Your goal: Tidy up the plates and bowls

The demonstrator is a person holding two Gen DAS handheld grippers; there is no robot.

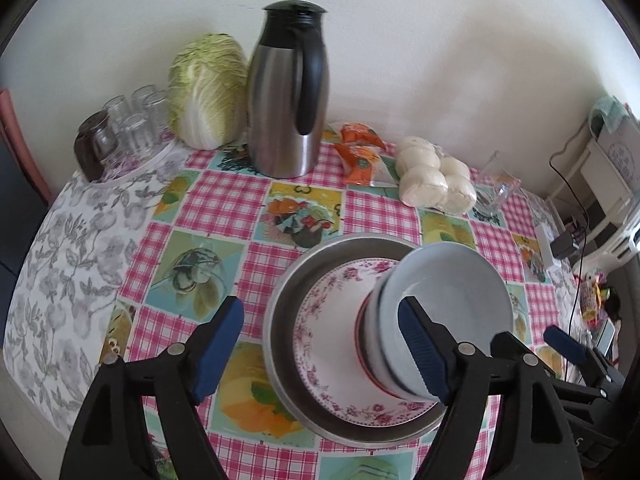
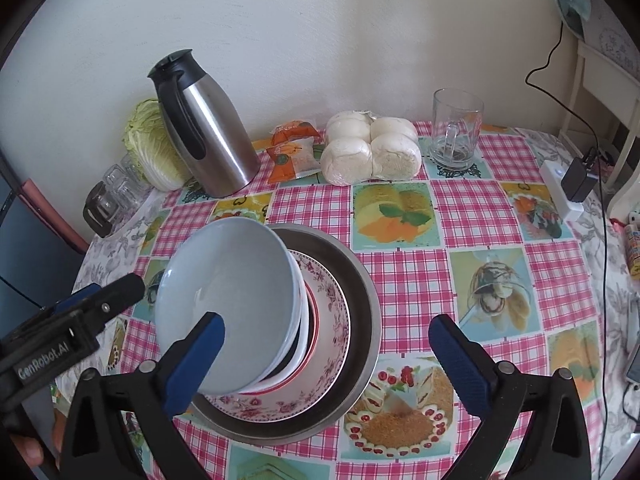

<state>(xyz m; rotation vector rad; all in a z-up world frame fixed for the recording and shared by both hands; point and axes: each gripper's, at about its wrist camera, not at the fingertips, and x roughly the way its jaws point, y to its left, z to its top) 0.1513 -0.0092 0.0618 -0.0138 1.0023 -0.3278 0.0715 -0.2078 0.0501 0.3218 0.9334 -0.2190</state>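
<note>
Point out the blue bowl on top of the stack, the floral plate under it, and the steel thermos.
blue bowl [image 2: 224,280]: right wrist view, on its inner wall.
floral plate [image 1: 332,320]: left wrist view, on its bare white centre.
steel thermos [image 1: 276,112]: left wrist view, on its steel body.

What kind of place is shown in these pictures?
Probably a home dining or kitchen table: a printed food-pattern tablecloth, a steel thermos jug, a bag of buns and stacked bowls.

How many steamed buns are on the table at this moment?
4 visible, in one plastic-wrapped pack at the back between the orange packets and the glass mug: two front, two behind. More may be hidden underneath.
</note>
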